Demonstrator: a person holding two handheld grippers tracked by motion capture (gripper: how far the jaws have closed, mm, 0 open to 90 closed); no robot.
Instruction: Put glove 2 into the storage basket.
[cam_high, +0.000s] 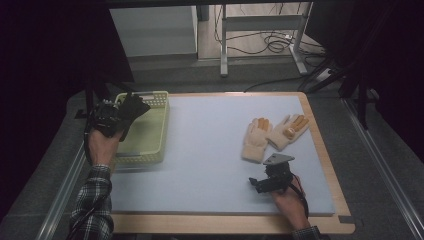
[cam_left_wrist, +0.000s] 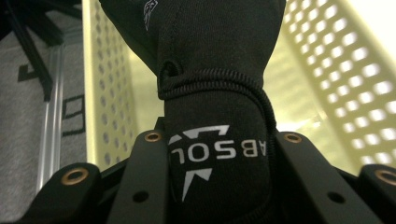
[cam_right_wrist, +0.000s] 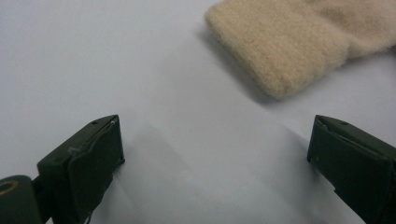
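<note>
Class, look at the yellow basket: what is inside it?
Nothing lies on the basket floor that shows. The left gripper holds a black glove above it, and glove and hand cover part of the floor.

Table (cam_high: 320, 150): wood-edged top covered by a pale blue-grey mat (cam_high: 210, 150). On it: yellow perforated basket (cam_high: 150, 132) at nine o'clock, at the left edge; pair of cream gloves (cam_high: 272, 132) at two o'clock, lying side by side, touching.
</note>
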